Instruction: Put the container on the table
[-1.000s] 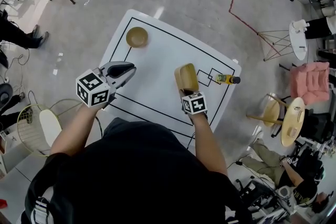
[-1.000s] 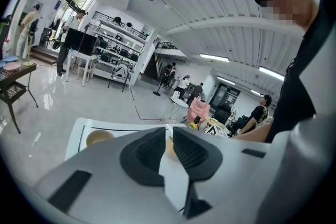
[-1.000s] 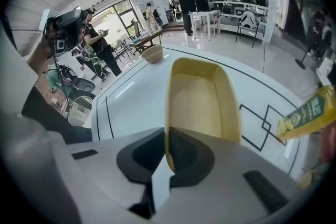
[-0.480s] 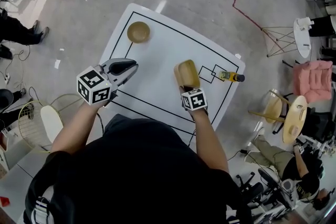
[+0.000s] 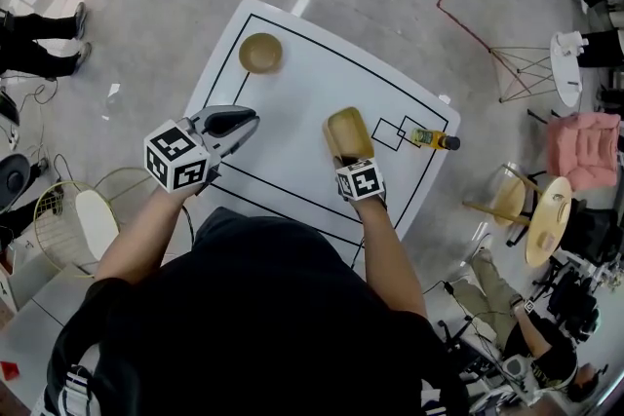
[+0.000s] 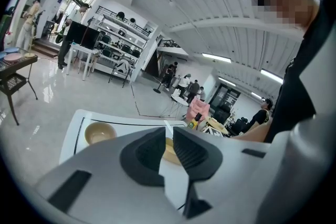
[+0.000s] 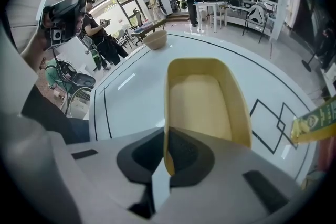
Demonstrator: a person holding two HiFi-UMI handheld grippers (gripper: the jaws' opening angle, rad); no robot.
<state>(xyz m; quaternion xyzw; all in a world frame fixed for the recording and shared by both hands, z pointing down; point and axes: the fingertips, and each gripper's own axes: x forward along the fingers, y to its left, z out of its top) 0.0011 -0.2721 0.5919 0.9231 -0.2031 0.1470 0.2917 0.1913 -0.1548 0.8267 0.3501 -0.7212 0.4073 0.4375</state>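
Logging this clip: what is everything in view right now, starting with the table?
table: one, white with black lines, centre.
bowl: one, tan, table's far left corner.
container: one, yellow, over the table, in the right gripper.
bottle: one, yellow-green, table's right edge.
chair: one, pink, floor at right.
left gripper: one, grey, jaws slightly apart, empty.
right gripper: one, grey, shut on the container's rim.

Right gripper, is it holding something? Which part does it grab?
Yes. The right gripper holds the yellow container. Its jaws are pinched on the thin wall at the container's near end, one jaw inside and one outside.
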